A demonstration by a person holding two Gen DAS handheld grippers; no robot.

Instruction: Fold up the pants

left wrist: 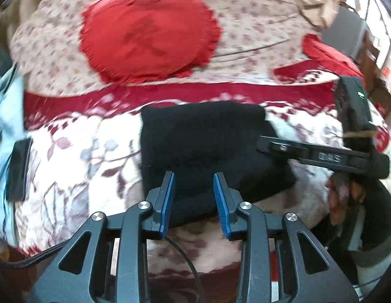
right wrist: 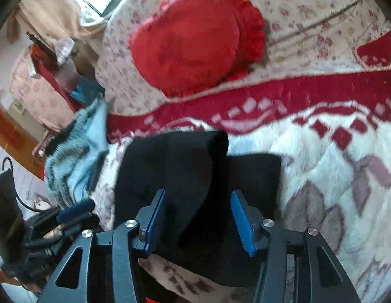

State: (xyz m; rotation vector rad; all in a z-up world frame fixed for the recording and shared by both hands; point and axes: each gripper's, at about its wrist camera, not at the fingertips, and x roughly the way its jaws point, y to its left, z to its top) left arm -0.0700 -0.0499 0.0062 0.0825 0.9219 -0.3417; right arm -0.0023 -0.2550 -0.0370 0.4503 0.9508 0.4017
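The black pants [left wrist: 208,146] lie folded into a compact rectangle on the white and red floral blanket [left wrist: 81,156]. My left gripper [left wrist: 194,179] is open and empty, its blue pads just above the near edge of the pants. The right gripper [left wrist: 264,146] shows from the side in the left wrist view, at the right edge of the pants. In the right wrist view the pants [right wrist: 175,166] show a raised fold in the middle, and my right gripper [right wrist: 199,197] is open over them, holding nothing.
A round red frilled cushion [left wrist: 150,35] rests on the flowered sofa back [left wrist: 258,7] behind the blanket. A dark phone-like slab [left wrist: 18,169] lies at the left. Light blue cloth [right wrist: 76,151] is piled left of the pants. A red border band [right wrist: 271,93] crosses the blanket.
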